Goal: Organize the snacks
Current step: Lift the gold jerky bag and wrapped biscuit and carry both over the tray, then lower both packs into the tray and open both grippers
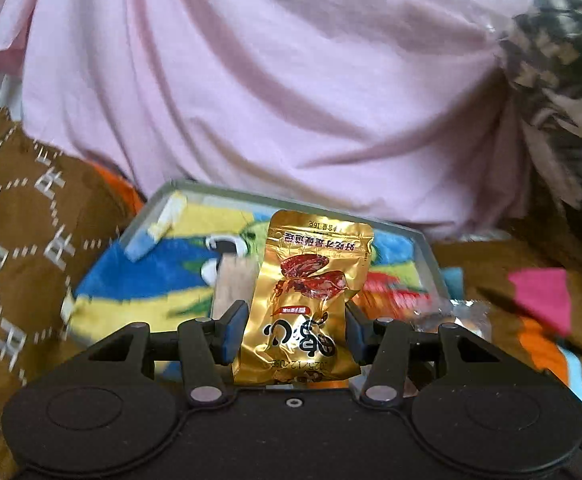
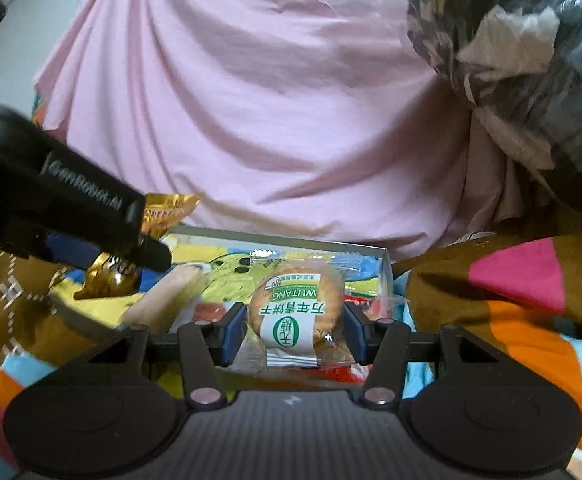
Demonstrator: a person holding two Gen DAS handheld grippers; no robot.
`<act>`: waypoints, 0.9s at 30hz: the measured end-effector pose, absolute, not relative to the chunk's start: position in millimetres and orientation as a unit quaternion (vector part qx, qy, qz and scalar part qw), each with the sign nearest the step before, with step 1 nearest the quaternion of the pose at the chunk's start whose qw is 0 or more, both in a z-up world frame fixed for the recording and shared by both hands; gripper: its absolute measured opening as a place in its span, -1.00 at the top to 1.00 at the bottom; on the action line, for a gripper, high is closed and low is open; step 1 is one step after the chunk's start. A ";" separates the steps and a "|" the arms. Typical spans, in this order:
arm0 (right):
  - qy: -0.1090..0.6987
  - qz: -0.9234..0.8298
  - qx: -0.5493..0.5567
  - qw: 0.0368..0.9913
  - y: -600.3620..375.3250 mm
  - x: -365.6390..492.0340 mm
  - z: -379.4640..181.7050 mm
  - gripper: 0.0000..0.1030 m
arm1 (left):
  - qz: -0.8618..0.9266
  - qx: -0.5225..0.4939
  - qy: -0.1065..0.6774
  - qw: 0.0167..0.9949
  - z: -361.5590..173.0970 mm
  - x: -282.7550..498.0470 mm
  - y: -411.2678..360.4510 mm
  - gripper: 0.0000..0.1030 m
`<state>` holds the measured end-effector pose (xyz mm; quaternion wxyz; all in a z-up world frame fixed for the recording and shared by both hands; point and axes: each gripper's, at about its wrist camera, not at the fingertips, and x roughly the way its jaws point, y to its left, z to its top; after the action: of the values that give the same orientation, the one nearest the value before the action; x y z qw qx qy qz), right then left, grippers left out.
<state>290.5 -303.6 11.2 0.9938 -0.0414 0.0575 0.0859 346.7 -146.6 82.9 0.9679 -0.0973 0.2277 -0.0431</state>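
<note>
Left wrist view: your left gripper pinches the gold pouch low, most of it ahead of the jaws. Right gripper pinches the biscuit centrally. Carry both over the tray, lower, then release.

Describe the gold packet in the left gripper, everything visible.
The gold packet is a small, shiny foil pouch with crimped ends, printed with dark red-brown fruit and black characters that read upside down from the wrist camera. It stands upright, slightly crumpled, between the left gripper, whose blue pads press its lower sides. It hangs above a clear tray on a colourful cloth. In the right wrist view it shows partly behind the gripper's black body.
</note>
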 end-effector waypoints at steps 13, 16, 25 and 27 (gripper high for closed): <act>0.080 0.105 -0.033 0.991 -304.1 353.1 -1.9 -0.08 | -0.023 -0.122 0.295 0.947 69.6 434.3 -152.7 -0.02; 0.078 0.107 -0.030 0.991 -305.0 354.8 -3.4 -0.09 | -0.022 -0.124 0.301 0.945 66.7 441.5 -158.3 -0.02; 0.080 0.110 -0.050 0.989 -296.3 355.5 -3.3 -0.33 | -0.018 -0.139 0.322 0.936 59.6 447.4 -161.3 -0.09; 0.078 0.112 -0.054 0.989 -294.1 354.8 -3.4 -0.49 | -0.016 -0.142 0.317 0.937 60.8 446.1 -159.5 -0.17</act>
<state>354.8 -294.1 -3.4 0.9892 -0.0537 0.0781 0.1116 446.1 -159.5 60.8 0.9374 -0.1422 0.3174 -0.0161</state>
